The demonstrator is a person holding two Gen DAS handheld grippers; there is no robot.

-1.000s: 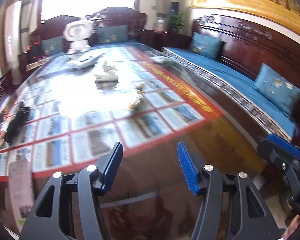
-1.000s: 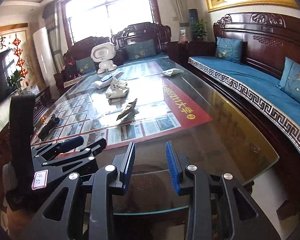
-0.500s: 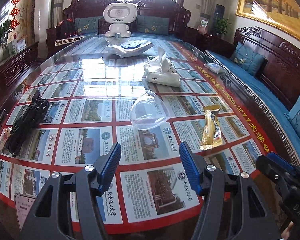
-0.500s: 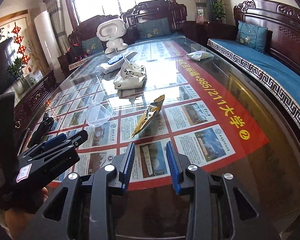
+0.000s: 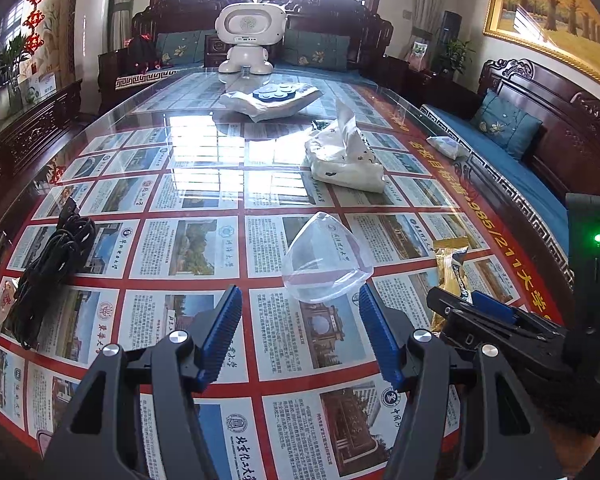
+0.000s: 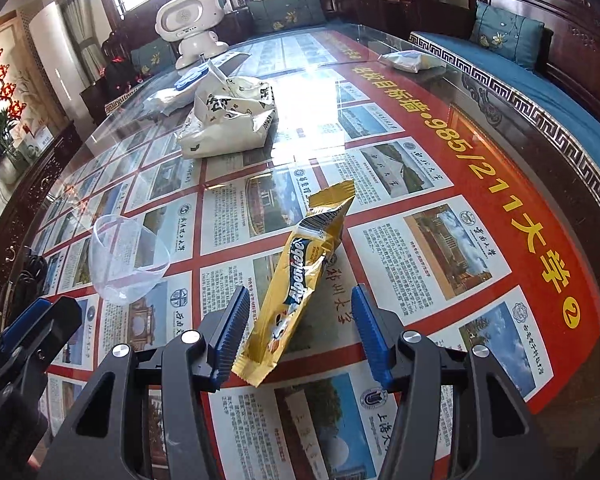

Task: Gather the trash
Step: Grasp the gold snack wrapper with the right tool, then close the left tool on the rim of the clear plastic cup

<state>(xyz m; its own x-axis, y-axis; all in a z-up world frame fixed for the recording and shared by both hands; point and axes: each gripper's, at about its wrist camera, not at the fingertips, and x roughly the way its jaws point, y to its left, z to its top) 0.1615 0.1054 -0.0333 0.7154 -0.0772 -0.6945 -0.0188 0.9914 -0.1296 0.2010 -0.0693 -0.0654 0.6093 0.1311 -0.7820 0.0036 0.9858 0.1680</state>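
Observation:
A squashed clear plastic cup (image 5: pixel 326 258) lies on the glass-topped table (image 5: pixel 204 136), just beyond my left gripper (image 5: pixel 300 300), which is open with nothing between its blue pads. A gold snack wrapper (image 6: pixel 300 280) lies lengthwise in the gap of my right gripper (image 6: pixel 300 298). Its jaws are opening and the pads do not press on the wrapper. The cup (image 6: pixel 126 258) sits left of the wrapper in the right wrist view. The wrapper (image 5: pixel 452 268) and the right gripper (image 5: pixel 476 304) show at the right of the left wrist view.
A crumpled white bag (image 5: pixel 346 156) lies mid-table, a white packet with a blue disc (image 5: pixel 272 98) and a white robot toy (image 5: pixel 250 36) farther back. A black cable bundle (image 5: pixel 48 268) lies left. A small white packet (image 6: pixel 410 60) rests near the sofa (image 6: pixel 512 76).
Both grippers have moved forward over the table from its near edge. The right gripper has widened and now straddles the gold wrapper. The cup now lies close to the left gripper's tips.

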